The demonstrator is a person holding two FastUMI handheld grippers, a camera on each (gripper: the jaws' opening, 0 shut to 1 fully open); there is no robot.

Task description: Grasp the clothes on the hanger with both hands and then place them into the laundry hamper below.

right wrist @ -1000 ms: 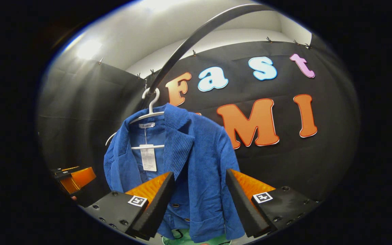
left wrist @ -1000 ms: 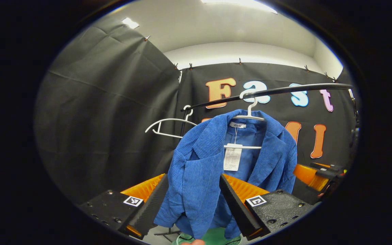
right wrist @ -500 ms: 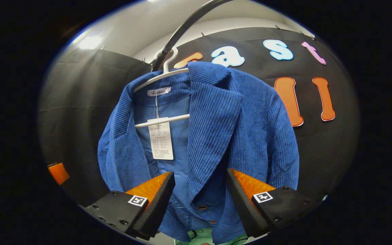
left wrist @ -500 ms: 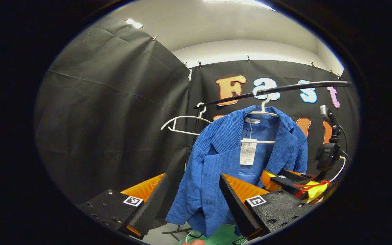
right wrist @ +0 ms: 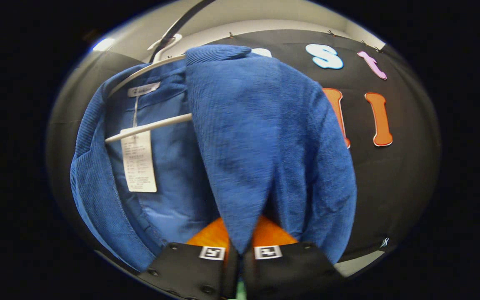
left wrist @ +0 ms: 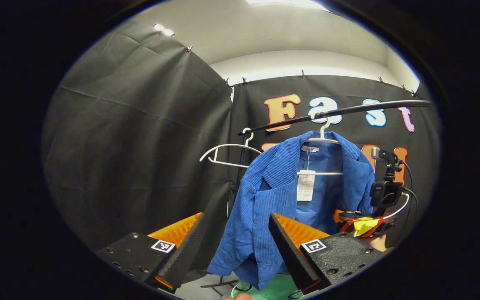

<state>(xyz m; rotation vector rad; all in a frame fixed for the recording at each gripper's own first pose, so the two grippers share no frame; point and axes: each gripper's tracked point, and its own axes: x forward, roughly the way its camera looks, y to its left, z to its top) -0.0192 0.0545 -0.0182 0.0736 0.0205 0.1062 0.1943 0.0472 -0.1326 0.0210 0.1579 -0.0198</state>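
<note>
Right gripper [right wrist: 237, 250] fingers pinch the blue jacket's [right wrist: 240, 137] lapel — left gripper [left wrist: 235, 254] fingers spread wide, just before the jacket's sleeve

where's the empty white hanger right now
In the left gripper view the empty hanger hangs on the black rail, just left of the blue jacket and in front of the black cloth wall.

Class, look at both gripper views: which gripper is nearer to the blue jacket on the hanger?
The right gripper: its fingers are closed on the front panel of the jacket. The left gripper is open, short of the jacket's other side.
</note>
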